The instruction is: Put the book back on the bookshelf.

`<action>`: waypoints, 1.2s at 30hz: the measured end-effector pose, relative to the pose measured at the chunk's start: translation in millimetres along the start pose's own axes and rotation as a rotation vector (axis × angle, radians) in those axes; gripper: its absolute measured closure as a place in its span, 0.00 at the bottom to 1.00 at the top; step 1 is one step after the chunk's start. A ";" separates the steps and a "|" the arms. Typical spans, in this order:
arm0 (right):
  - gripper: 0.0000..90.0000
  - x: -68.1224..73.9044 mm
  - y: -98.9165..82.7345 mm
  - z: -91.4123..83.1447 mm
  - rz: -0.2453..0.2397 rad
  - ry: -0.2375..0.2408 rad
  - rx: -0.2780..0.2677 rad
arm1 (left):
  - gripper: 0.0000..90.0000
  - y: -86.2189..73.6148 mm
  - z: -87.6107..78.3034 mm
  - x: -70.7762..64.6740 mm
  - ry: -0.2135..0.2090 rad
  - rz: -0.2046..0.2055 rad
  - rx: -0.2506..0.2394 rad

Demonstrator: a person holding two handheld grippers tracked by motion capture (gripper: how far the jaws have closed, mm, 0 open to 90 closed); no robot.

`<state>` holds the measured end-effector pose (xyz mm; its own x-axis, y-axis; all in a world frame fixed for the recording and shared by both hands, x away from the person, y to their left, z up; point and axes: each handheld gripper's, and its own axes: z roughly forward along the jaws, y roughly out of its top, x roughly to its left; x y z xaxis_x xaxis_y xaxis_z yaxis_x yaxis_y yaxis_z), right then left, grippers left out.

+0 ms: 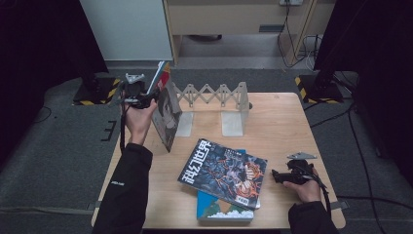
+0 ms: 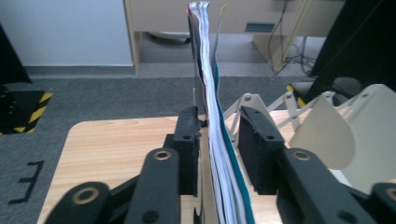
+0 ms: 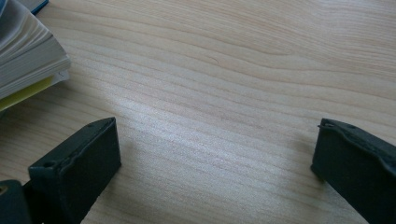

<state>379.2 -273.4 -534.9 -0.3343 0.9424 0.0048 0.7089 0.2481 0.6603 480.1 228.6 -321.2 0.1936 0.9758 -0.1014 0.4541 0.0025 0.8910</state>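
Glossy paper: the upright magazine point(image 1: 167, 111) stands on its lower edge at the left end of the counter point(image 1: 277, 122), tilted, its cover facing the white accordion book rack point(image 1: 214, 95) just beside it. I judge it is kept on edge so that it can go between the rack's upright plates, which a flat-lying copy could not do. My left hand-held gripper point(image 2: 218, 135) straddles its top edge from above; in the left gripper view the page block runs between the two black jaws, the left pad point(image 2: 189, 140) touching or nearly touching the cover, the right pad point(image 2: 254, 149) standing off with a gap. The jaws are therefore parted around the magazine rather than pinching it, and whether it now leans on the rack I cannot tell. My left forearm point(image 1: 127, 180) rises from the near counter edge, wrist bent forward, gripper held high over the magazine.

Two more magazines wait flat near the middle of the counter: a dark illustrated one point(image 1: 224, 173) lies across a blue one point(image 1: 224, 209).

My right hand-held gripper point(image 1: 282, 176) rests low on the counter at the right, pointing toward that stack, jaws spread wide over bare wood with nothing between them; the stack's page edges point(image 3: 25, 56) lie just beyond its left jaw.
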 end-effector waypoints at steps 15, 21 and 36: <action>0.00 -0.2 -6.1 0.6 -0.001 0.004 -0.054 | 0.49 -19.7 -54.7 8.3 -0.124 -0.006 -0.143; 0.00 -0.2 -6.1 0.7 -0.002 0.003 -0.055 | 0.46 -40.3 -72.2 11.8 -0.167 -0.027 -0.160; 0.00 0.0 -6.2 0.6 0.001 0.002 -0.055 | 0.35 -89.9 -83.3 10.9 -0.232 -0.021 -0.101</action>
<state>375.2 -274.8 -539.4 -0.3354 0.9420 0.0069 0.6737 0.2348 0.7007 368.9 257.1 -365.5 0.3850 0.8989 -0.2094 0.3729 0.0561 0.9262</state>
